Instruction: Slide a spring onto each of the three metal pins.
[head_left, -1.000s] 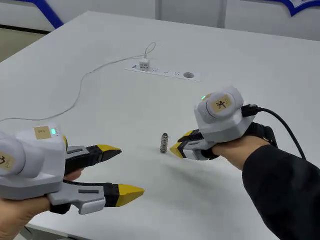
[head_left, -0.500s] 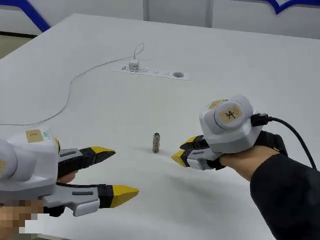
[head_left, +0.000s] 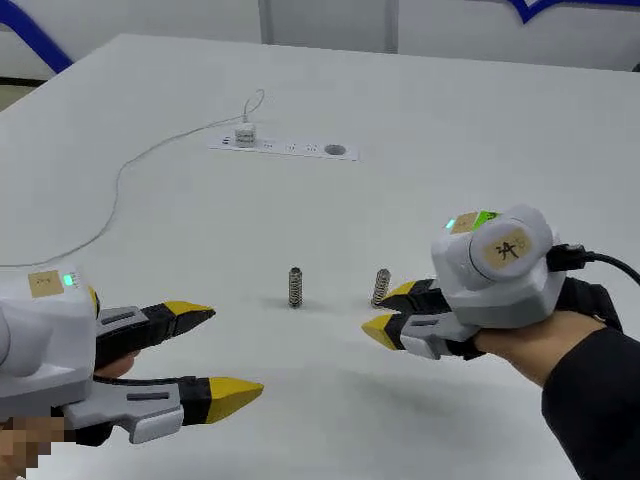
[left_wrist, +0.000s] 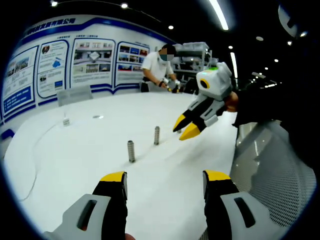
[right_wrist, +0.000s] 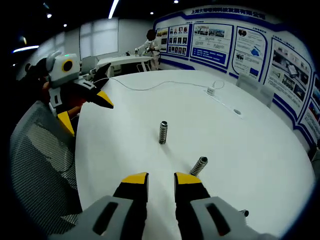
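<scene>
Two short coil springs stand upright on the white table (head_left: 450, 130), each apparently on a pin: the left spring (head_left: 295, 287) (left_wrist: 131, 151) (right_wrist: 163, 131) and the right spring (head_left: 381, 287) (left_wrist: 156, 135) (right_wrist: 200, 165). My right gripper (head_left: 385, 312) (right_wrist: 161, 179) (left_wrist: 187, 125) sits just right of the right spring, jaws slightly apart and holding nothing. My left gripper (head_left: 225, 352) (left_wrist: 165, 177) (right_wrist: 87, 115) hovers wide open at the near left, well short of the springs. A small metal stub (right_wrist: 243, 213) shows beside the right gripper; I cannot tell what it is.
A white power strip (head_left: 285, 148) with a plug lies at the far side, its cable (head_left: 120, 185) trailing off to the left. The table's near edge runs just below the left gripper. A mesh chair (right_wrist: 40, 165) stands at the table edge. A person (left_wrist: 160, 67) works at another bench behind.
My right gripper has drawn back to the right, away from the left spring, and a second spring now shows by its tips. The head camera has shifted. The left gripper stays open.
</scene>
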